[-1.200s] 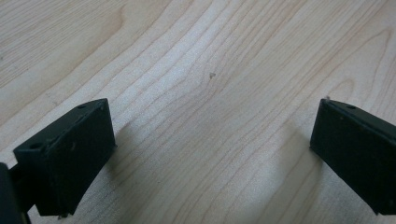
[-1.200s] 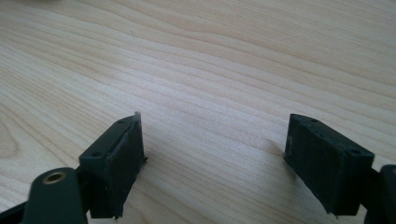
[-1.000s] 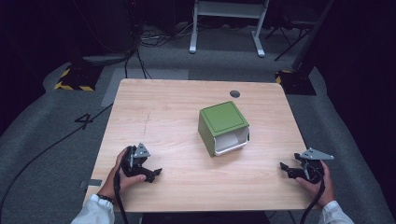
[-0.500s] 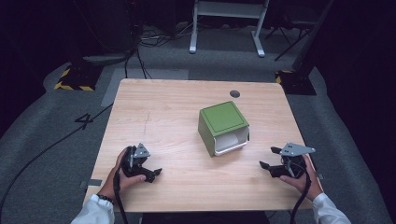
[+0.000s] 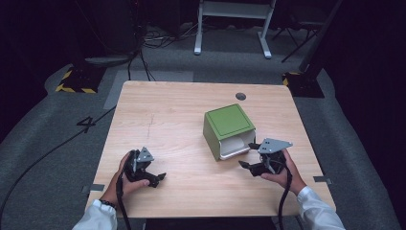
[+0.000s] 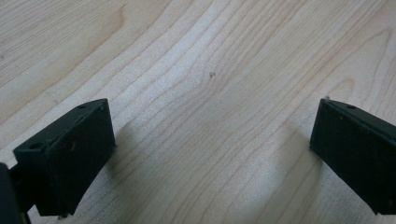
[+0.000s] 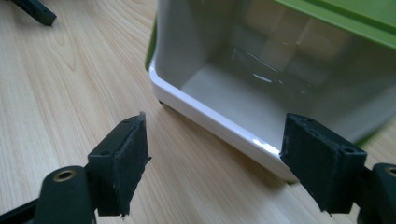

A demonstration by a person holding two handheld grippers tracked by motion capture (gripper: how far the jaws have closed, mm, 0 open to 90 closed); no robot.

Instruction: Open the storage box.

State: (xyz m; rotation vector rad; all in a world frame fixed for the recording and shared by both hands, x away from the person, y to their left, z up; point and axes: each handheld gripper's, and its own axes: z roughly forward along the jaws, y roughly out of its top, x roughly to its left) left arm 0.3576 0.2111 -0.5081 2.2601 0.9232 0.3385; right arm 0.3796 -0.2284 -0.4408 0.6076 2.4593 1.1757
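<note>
Two black tongs over a pale wooden bench (image 5: 182,110), both spread wide and empty: right tongs (image 7: 215,161) just beside the white open mouth of a green square plastic box (image 5: 229,129) lying mid-bench; left tongs (image 5: 155,178) apart. Probably approaching; next, closing on the white rim.

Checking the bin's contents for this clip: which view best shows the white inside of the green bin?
The right gripper view: the green bin lies on its side, its white interior facing the camera, apparently empty. The high view shows mainly its green outside. The left gripper view shows tabletop.

A light wooden table (image 5: 167,110) carries a green box (image 5: 229,129) with a white open front.
</note>
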